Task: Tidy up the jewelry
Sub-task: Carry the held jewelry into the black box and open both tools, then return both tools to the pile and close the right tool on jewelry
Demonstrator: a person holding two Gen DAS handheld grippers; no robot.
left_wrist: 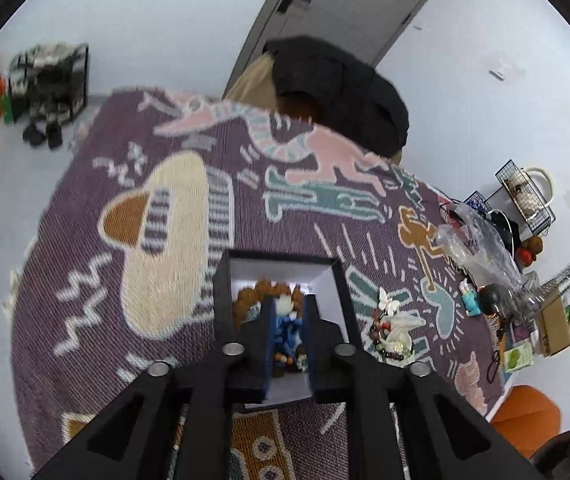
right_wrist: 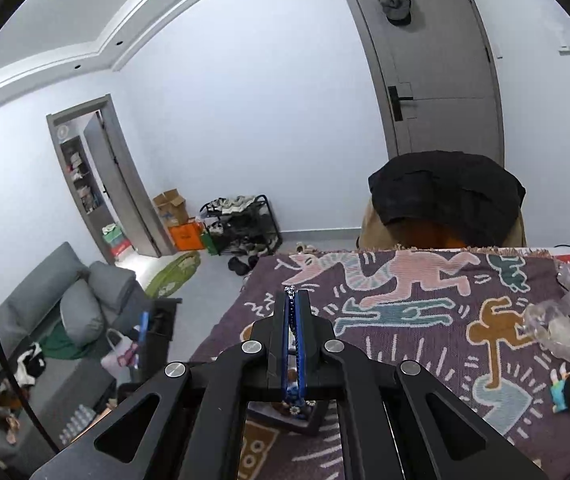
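The left gripper [left_wrist: 289,312] hangs over the open black box [left_wrist: 281,276] on the patterned cloth [left_wrist: 125,208], its fingers a little apart with blue beaded jewelry [left_wrist: 287,330] lying in the gap between them, among brown beads inside the box; whether the pads press on it cannot be told. The right gripper [right_wrist: 295,294] has its fingers pressed together on a thin beaded strand [right_wrist: 292,320] that runs along the slit between the pads and hangs out below. More jewelry [left_wrist: 391,330] lies on the cloth just right of the box.
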